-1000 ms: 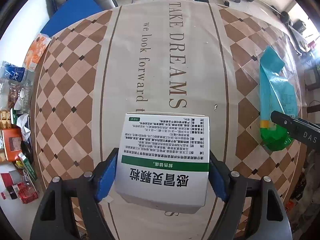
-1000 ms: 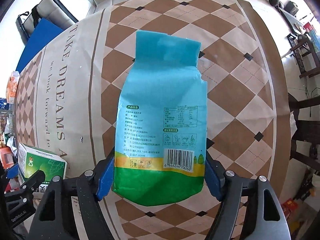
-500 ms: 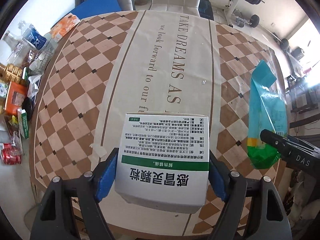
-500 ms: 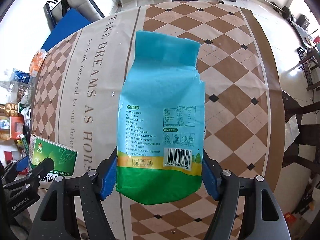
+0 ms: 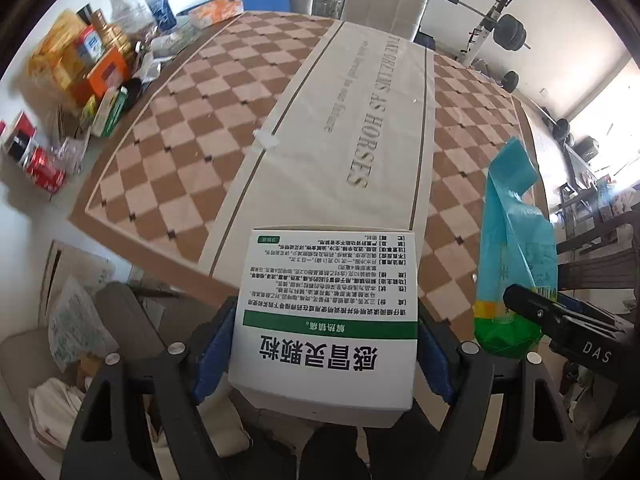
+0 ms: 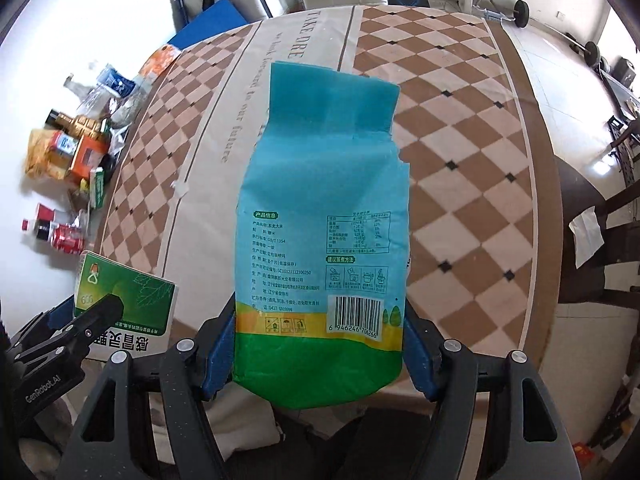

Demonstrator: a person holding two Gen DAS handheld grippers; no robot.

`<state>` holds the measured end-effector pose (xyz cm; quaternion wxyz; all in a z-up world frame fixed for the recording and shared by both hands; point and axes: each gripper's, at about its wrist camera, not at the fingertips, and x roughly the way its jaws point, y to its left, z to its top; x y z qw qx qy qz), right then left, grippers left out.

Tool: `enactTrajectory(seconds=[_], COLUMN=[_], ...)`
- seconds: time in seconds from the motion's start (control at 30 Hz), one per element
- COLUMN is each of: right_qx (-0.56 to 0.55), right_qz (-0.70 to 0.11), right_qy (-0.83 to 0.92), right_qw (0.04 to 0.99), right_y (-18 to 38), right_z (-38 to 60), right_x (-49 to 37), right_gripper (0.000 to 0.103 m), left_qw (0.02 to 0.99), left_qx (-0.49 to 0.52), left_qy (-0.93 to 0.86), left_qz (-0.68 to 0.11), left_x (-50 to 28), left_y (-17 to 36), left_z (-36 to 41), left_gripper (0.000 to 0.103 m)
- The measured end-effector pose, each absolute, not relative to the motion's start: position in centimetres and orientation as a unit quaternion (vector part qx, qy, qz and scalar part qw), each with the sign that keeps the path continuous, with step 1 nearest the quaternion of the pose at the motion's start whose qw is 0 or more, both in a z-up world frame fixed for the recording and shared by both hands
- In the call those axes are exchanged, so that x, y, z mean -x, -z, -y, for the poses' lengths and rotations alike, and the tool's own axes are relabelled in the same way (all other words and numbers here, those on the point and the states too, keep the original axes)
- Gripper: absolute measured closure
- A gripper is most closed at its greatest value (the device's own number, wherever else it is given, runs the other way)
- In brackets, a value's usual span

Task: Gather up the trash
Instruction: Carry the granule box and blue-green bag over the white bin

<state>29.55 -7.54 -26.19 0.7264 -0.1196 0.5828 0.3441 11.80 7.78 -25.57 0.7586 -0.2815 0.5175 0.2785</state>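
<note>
My left gripper is shut on a white and green medicine box, held in the air at the near edge of the checkered table. The box also shows at the lower left of the right wrist view. My right gripper is shut on an empty blue and green rice bag, held upright above the table's near edge. The bag also shows at the right of the left wrist view.
A pile of bottles, boxes and cans lies along the table's left side, with a red can nearest. A white scrap lies on the cloth. Bags and wrappers sit below the table edge at left. Chairs stand beyond the far end.
Both grippers have pulled back toward the table's near edge and risen, carrying the box and the bag. The floor area below the table edge has come into view.
</note>
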Motion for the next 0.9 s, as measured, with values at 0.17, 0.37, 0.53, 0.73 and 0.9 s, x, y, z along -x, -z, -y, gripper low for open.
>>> enactTrajectory(seconds=[0.17, 0.37, 0.53, 0.73, 0.9], right_qx=[0.146, 0.212, 0.260, 0.286, 0.306], right_qz=[-0.606, -0.642, -0.660, -0.683, -0.684], right_qy=[-0.359, -0.367, -0.364, -0.353, -0.347], right_qw=[0.695, 0.639, 0.603, 0.573, 0.564], right_y=[29.4, 35.9, 43.4, 56.2, 68.0], right_z=[10.4, 12.5, 12.7, 11.5, 9.8], right_x=[-22.4, -15.9, -12.8, -12.3, -13.3], right_gripper=[0.031, 0.031, 0.031, 0.031, 0.031], left_qw=[0.729, 0.679, 0.636, 0.600, 0.578], left_qx=[0.333, 0.397, 0.442, 0.480, 0.501], left_qy=[-0.286, -0.300, -0.307, -0.302, -0.283], left_qz=[-0.525, -0.540, -0.553, -0.564, -0.578], left_x=[-5.6, -0.5, 1.1, 0.5, -1.0], left_y=[29.3, 35.9, 43.7, 56.1, 66.3], left_z=[-5.1, -3.9, -4.4, -6.1, -6.8], left_gripper=[0.024, 0.024, 0.024, 0.024, 0.024])
